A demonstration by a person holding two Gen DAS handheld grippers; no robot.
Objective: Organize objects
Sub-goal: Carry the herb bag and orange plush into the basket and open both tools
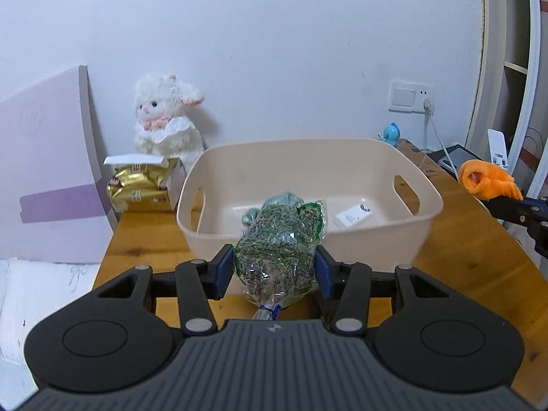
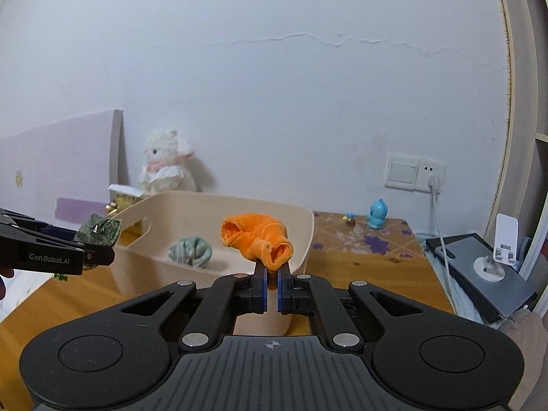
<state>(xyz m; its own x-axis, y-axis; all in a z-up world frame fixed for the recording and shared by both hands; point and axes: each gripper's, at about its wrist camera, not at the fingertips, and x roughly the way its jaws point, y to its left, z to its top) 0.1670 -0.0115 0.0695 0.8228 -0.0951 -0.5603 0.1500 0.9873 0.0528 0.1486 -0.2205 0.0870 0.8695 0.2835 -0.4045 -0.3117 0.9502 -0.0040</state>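
Bin [image 1: 424, 205] sits dead ahead of both: left gripper [image 1: 274, 270] pinching herb bag [image 1: 279, 246], right gripper [image 2: 272, 286] clamped on orange cloth [image 2: 255, 236], already nearer the rim.

Beige bin [image 1: 424, 205], orange cloth [image 2: 257, 239]

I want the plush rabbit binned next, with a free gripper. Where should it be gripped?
Likely the plush rabbit is best pinched across its soft torso, coming from the front: it sits upright against the wall, behind the gold packet.
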